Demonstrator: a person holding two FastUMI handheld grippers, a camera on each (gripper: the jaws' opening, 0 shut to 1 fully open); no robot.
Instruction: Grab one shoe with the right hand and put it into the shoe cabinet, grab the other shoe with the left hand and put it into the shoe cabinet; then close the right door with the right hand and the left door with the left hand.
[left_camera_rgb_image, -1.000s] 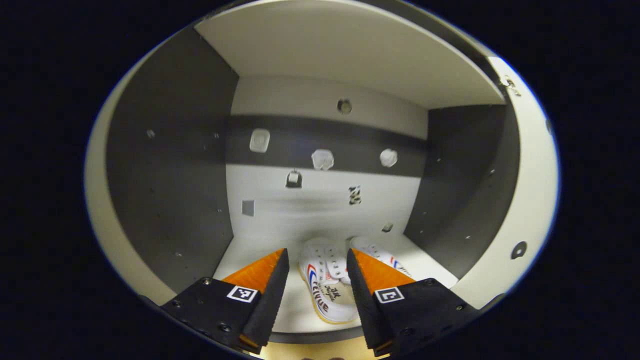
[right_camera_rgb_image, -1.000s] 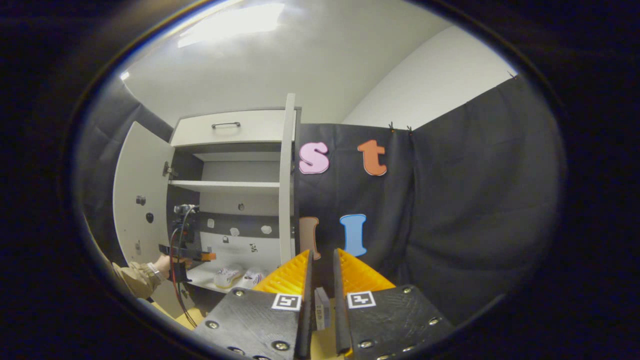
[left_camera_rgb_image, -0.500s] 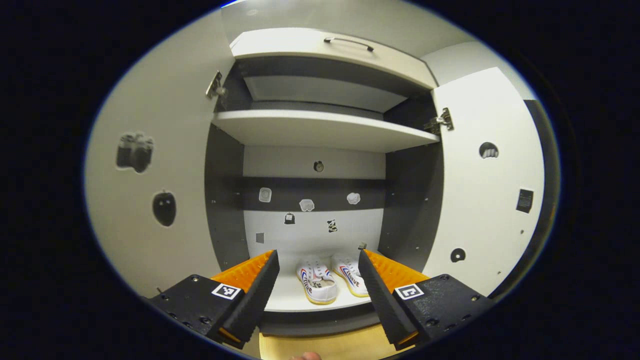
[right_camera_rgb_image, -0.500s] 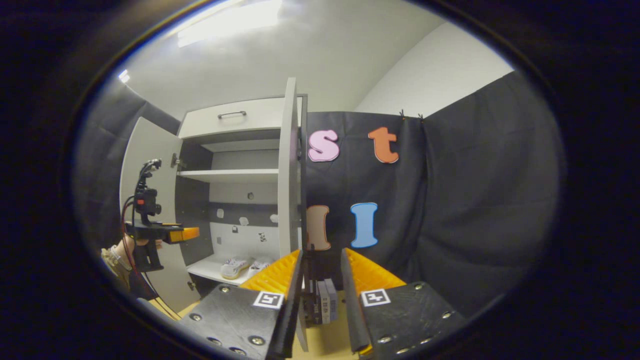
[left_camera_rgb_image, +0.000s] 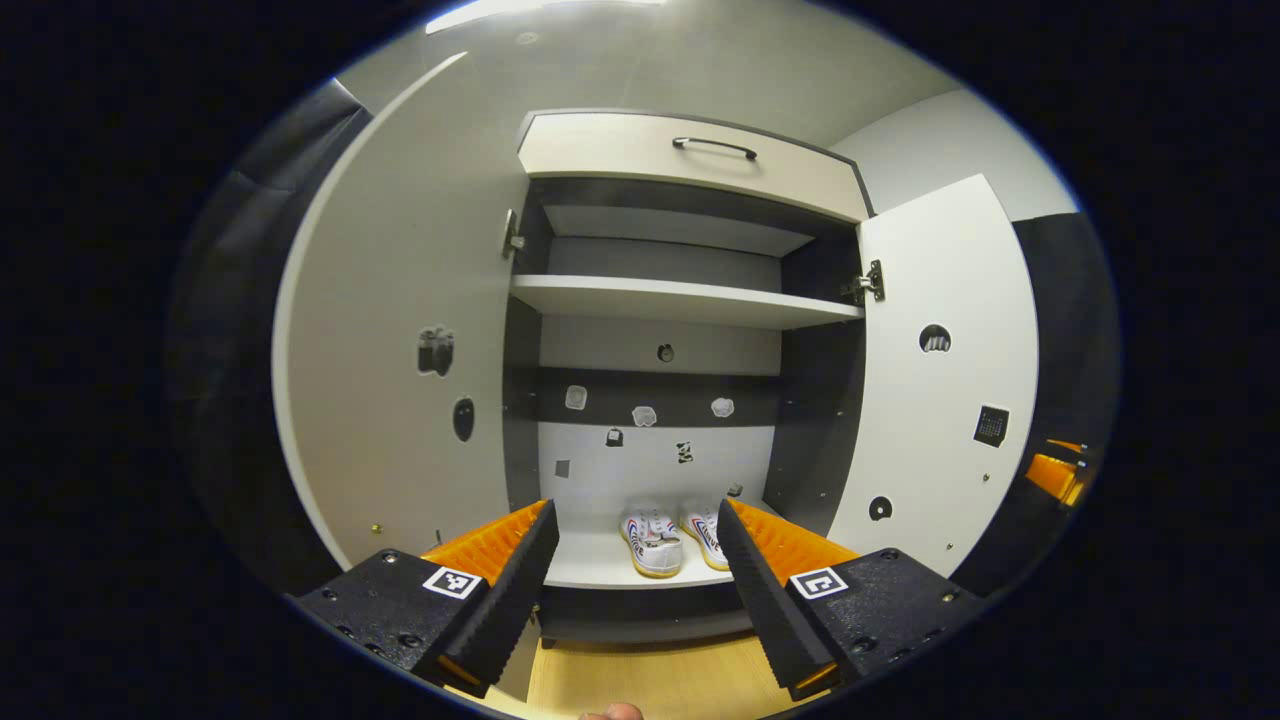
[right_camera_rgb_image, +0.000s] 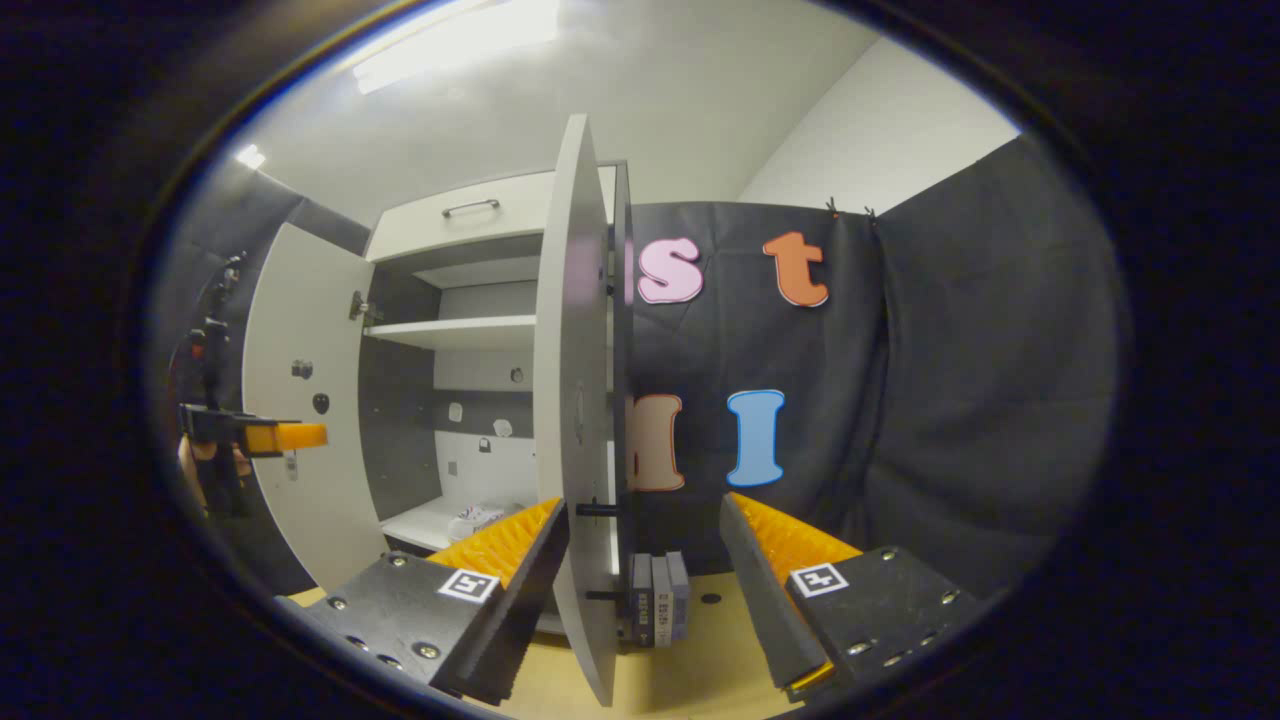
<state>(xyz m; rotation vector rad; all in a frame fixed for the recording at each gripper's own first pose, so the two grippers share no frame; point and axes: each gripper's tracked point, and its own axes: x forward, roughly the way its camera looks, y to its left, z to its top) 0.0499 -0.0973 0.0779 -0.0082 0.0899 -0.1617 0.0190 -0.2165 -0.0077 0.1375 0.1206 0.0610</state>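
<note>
In the left gripper view two white shoes (left_camera_rgb_image: 665, 532) stand side by side on the cabinet's bottom shelf (left_camera_rgb_image: 590, 568). My left gripper (left_camera_rgb_image: 635, 510) is open and empty, well back from the cabinet. The left door (left_camera_rgb_image: 400, 380) and right door (left_camera_rgb_image: 940, 400) both stand wide open. In the right gripper view my right gripper (right_camera_rgb_image: 643, 508) is open, and the right door (right_camera_rgb_image: 575, 400) stands edge-on between its fingers, close to the left finger. The door's small handle (right_camera_rgb_image: 597, 510) pokes out there. The left gripper (right_camera_rgb_image: 270, 437) shows far left, and the shoes (right_camera_rgb_image: 478, 518) sit low in the cabinet.
A middle shelf (left_camera_rgb_image: 680, 298) and a drawer with a handle (left_camera_rgb_image: 690, 155) sit above the shoes. Several thin boxes (right_camera_rgb_image: 658, 598) stand on the wooden floor (right_camera_rgb_image: 700, 670) behind the right door, against the black cloth wall. The right gripper (left_camera_rgb_image: 1055, 472) peeks past the right door.
My left gripper has drawn back out of the cabinet, leaving both shoes on the shelf. My right gripper has opened wider and moved up to the right door's edge.
</note>
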